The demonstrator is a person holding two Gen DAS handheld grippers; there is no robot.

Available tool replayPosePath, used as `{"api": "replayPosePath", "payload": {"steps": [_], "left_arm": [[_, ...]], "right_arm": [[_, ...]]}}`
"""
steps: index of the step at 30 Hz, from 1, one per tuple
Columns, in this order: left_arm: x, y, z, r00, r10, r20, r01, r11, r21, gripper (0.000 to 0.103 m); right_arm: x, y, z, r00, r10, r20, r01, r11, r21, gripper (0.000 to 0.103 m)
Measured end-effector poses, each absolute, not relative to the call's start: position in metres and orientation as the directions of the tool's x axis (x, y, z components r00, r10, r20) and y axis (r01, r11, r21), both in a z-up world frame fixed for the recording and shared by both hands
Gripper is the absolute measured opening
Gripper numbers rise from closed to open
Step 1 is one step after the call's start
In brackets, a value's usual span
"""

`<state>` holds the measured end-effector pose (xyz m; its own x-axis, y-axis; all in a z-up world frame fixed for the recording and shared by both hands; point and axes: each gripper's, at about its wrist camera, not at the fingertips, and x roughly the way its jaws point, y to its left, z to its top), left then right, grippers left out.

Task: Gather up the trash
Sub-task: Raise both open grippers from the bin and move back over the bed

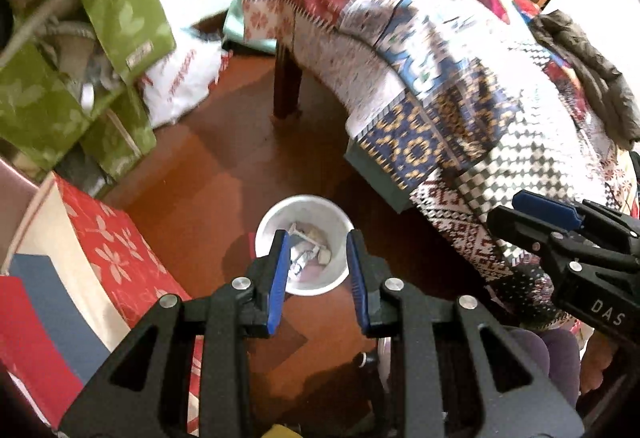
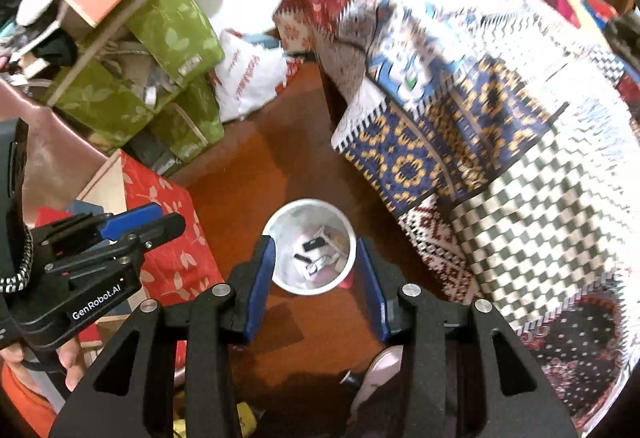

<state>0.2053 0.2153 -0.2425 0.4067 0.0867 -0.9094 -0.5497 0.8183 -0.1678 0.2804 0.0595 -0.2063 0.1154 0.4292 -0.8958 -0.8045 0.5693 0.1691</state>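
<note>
A small white bin [image 1: 320,288] stands on the brown wooden floor, holding crumpled wrappers and scraps [image 1: 306,252]. My left gripper [image 1: 317,238] hangs above it, pointing down, open with nothing between its blue pads. The right gripper [image 1: 516,212] shows at the right edge of that view. In the right wrist view the same bin [image 2: 308,288] lies below my right gripper [image 2: 314,240], whose jaws stand apart and empty over the trash [image 2: 320,254]. The left gripper [image 2: 168,218] appears at the left, held by a hand [image 2: 72,362].
A patchwork blanket [image 1: 460,98] drapes over low furniture right of the bin. Green boxes [image 1: 120,18], a red floral box [image 1: 116,246] and a white plastic bag [image 1: 184,78] crowd the left. A slippered foot [image 2: 380,370] stands near the bin.
</note>
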Motion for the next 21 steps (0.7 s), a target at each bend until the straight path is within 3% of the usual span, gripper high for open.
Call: {"api": "replayPosePath", "payload": {"steps": [21], "left_arm": [[0.224, 0.083, -0.082, 0.685, 0.156, -0.711, -0.35, 0.927, -0.133, 0.028]], "right_arm": [[0.283, -0.097, -0.064, 0.447, 0.626, -0.639, -0.738, 0.661, 0.133, 0.039]]}}
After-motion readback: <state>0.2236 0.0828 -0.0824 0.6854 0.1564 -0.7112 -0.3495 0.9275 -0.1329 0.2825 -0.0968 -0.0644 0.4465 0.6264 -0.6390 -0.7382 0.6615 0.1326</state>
